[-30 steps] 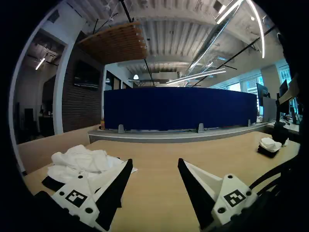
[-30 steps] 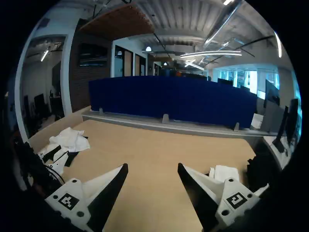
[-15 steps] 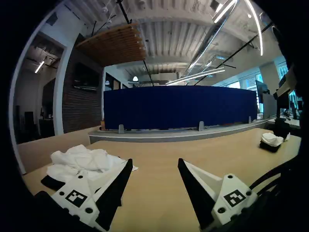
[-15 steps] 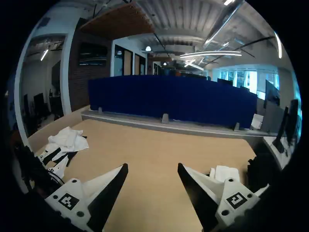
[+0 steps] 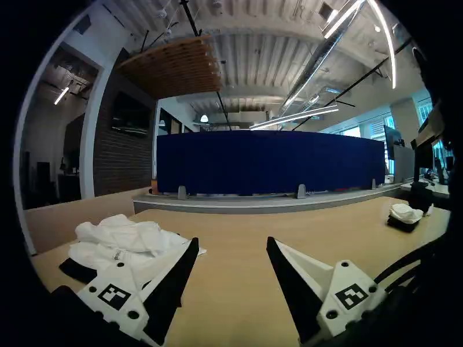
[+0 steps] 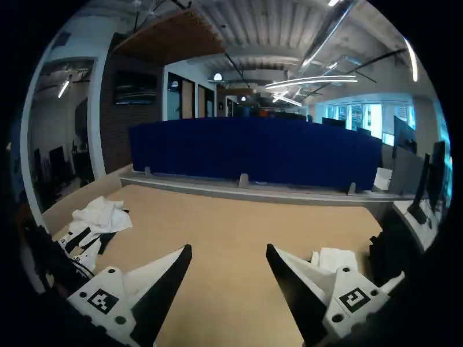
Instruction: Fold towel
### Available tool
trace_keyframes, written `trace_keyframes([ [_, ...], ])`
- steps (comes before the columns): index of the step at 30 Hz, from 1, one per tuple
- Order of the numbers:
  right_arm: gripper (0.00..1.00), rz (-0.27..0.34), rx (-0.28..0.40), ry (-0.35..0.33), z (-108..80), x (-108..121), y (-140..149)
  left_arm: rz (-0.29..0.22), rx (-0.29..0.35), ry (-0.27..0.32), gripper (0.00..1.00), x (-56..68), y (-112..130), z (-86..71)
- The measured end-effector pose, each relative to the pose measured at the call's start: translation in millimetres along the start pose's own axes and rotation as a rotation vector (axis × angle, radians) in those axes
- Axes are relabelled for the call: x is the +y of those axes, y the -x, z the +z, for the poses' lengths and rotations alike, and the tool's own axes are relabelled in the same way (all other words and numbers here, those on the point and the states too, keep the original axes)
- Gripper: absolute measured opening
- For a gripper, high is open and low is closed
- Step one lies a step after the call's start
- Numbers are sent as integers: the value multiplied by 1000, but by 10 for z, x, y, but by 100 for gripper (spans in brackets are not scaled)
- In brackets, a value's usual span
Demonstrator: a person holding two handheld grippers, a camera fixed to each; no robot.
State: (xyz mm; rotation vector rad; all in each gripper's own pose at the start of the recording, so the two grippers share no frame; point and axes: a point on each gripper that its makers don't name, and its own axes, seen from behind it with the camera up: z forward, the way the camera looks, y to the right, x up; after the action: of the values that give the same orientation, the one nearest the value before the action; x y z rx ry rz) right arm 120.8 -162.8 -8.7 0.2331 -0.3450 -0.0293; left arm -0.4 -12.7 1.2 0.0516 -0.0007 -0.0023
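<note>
A crumpled white towel [image 5: 124, 240] lies in a heap on the wooden table, at the left in the left gripper view, partly behind my left finger. My left gripper [image 5: 229, 263] is open just to the right of the heap, nothing between its fingers. In the right gripper view the same towel [image 6: 99, 216] lies far left, with the left gripper [image 6: 81, 242] beside it. My right gripper [image 6: 228, 267] is open over bare table. A folded white cloth [image 6: 331, 257] sits behind its right finger; this cloth [image 5: 405, 213] rests on a dark object at the far right in the left gripper view.
A blue partition [image 5: 269, 162] on a grey ledge [image 6: 254, 192] closes off the table's far side. Monitors [image 6: 431, 176] and dark gear stand at the right. Black cables [image 5: 411, 260] run by the left gripper's right finger. The wooden table [image 6: 226, 231] lies bare in the middle.
Both gripper views have shifted slightly; the right one has tilted down a little. The towel heap and the folded cloth stay put. Both grippers remain open.
</note>
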Motion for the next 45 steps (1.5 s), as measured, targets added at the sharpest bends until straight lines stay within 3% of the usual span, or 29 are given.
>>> trace_keyframes([
  [9,99,14,73,8,-117,256,-249,1,1,0,87,5,-6,-3],
  [23,100,47,182,104,-291,1107,-412,1,0,0,87,6,-12,-3],
  [27,100,66,184,150,-283,1380,-276,1,0,0,87,7,-13,0],
  [32,100,81,167,181,-227,1566,35,1,0,0,87,6,-13,-1],
  [45,99,97,274,173,-67,1613,674,1,0,0,87,9,-20,-1],
])
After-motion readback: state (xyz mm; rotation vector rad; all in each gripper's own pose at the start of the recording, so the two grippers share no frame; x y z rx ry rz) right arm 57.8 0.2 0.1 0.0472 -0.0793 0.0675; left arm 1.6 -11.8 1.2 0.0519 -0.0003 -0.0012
